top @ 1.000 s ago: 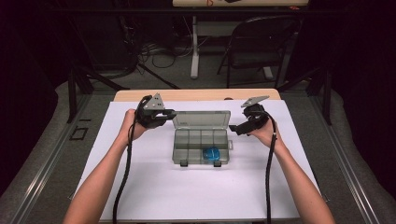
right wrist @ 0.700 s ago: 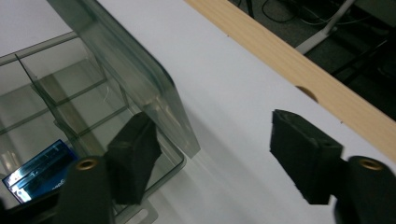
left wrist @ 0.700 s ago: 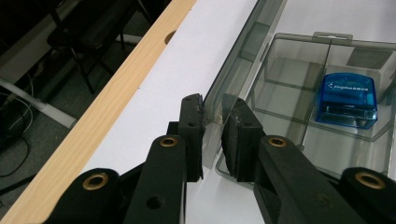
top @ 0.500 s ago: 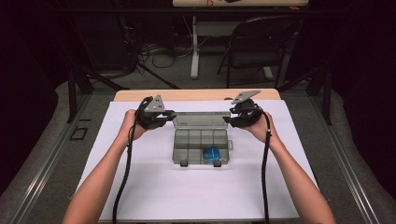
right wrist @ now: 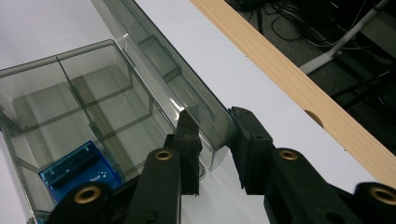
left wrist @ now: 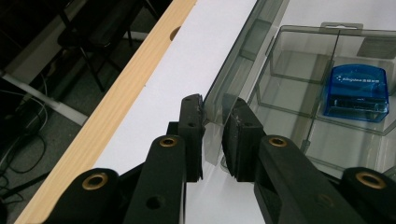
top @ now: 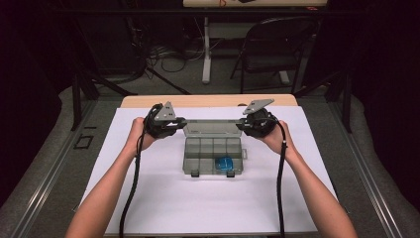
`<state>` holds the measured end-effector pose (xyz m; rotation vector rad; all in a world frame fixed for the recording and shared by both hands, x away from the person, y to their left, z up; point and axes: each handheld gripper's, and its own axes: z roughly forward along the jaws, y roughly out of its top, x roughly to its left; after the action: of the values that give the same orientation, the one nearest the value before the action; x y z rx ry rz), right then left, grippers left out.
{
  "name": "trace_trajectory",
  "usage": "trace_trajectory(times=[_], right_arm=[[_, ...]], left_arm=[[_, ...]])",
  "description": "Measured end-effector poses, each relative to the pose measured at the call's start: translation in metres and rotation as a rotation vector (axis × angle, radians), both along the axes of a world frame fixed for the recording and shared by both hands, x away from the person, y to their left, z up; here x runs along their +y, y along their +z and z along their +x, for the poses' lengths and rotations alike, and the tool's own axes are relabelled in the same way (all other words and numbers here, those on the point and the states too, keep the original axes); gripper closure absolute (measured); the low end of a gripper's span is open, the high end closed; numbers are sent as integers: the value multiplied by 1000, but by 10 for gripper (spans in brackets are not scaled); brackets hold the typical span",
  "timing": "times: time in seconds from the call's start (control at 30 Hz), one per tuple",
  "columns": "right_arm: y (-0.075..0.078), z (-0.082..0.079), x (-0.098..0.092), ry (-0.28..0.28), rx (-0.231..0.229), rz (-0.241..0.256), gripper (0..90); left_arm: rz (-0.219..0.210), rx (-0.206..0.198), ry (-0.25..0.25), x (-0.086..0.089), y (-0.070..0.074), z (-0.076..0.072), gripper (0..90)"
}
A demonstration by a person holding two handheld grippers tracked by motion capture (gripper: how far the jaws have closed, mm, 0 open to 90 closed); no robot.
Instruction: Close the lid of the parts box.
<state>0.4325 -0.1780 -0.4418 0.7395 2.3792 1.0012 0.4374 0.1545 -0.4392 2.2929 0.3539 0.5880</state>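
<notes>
The clear smoke-grey compartment box (top: pixel 213 155) sits at the centre of the white sheet (top: pixel 163 198), its lid (top: pixel 212 127) raised toward 12 o'clock, with a small blue case (top: pixel 224 162) in a compartment near the base's 5 o'clock corner. The left gripper (left wrist: pixel 212 135) pinches the lid's 9 o'clock end and the right gripper (right wrist: pixel 212 135) its 3 o'clock end, each pair of jaws closed on the thin plastic edge. The lid looks light, stiff yet flexible and slick, so I judge holding both corners squarely, close to the rim, keeps it from twisting or slipping, and gentle pressure should spare the hinge.
</notes>
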Motion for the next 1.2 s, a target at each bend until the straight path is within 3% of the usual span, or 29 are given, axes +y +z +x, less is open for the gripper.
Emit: trace_trajectory(times=[0.27,0.37,0.43,0.5,0.53,0.6,0.7,0.8,1.0,1.2], right_arm=[[-2,-9,2,2,-24,-26,728],[-4,-12,2,4,-37,-35,729],[-4,-13,2,2,-39,-35,730],[-4,-14,2,4,-41,-38,730],[-5,-14,2,5,-49,-37,730],[-5,-15,2,8,-56,-41,730],[-6,-16,3,8,-63,-45,732],[-6,-17,3,10,-67,-46,732],[-6,-18,2,20,-82,-46,733],[-7,-20,1,21,-88,-44,734]], left_arm=[[16,7,4,-1,-2,-9,740],[35,37,2,-2,2,-14,517],[-13,57,-12,0,9,-18,448],[-63,55,4,3,17,-21,433],[-84,62,14,4,21,-21,449],[-107,55,87,4,27,-20,587],[-120,60,133,0,31,-17,724],[-137,57,168,-5,33,-13,795],[-125,92,206,-19,26,-5,859],[-87,119,189,-24,22,-3,867]])
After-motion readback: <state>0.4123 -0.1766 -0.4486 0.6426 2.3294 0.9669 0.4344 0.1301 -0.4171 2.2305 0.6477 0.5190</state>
